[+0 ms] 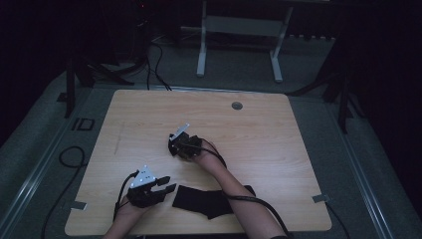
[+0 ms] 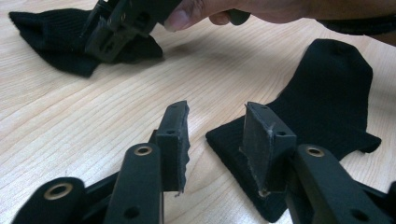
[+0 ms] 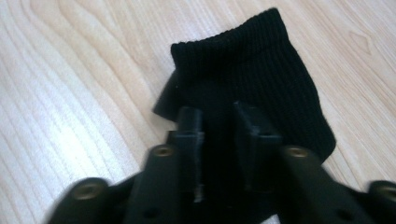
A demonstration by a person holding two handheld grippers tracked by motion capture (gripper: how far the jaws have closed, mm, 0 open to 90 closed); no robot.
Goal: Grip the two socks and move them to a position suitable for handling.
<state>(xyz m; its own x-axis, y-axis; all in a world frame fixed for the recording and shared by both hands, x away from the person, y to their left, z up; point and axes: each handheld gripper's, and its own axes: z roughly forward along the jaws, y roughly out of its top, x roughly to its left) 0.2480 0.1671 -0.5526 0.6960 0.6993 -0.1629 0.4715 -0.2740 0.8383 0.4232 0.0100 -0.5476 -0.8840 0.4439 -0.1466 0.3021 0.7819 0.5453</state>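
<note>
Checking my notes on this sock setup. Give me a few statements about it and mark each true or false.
1. Two black socks lie on the wooden table. True: one sock near the front edge, another sock at the right tool.
2. The left tool is clamped on a sock. False: its jaws stand open, beside the near sock.
3. The socks are white. False: black.
4. The right tool's jaws are down over its sock. True, though a grip cannot be confirmed.

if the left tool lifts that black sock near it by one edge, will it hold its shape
Probably not. The black sock lies flat and limp against the table, so it would likely droop. Its ribbed knit suggests it is light and not slippery. The left tool is open beside its edge.
</note>
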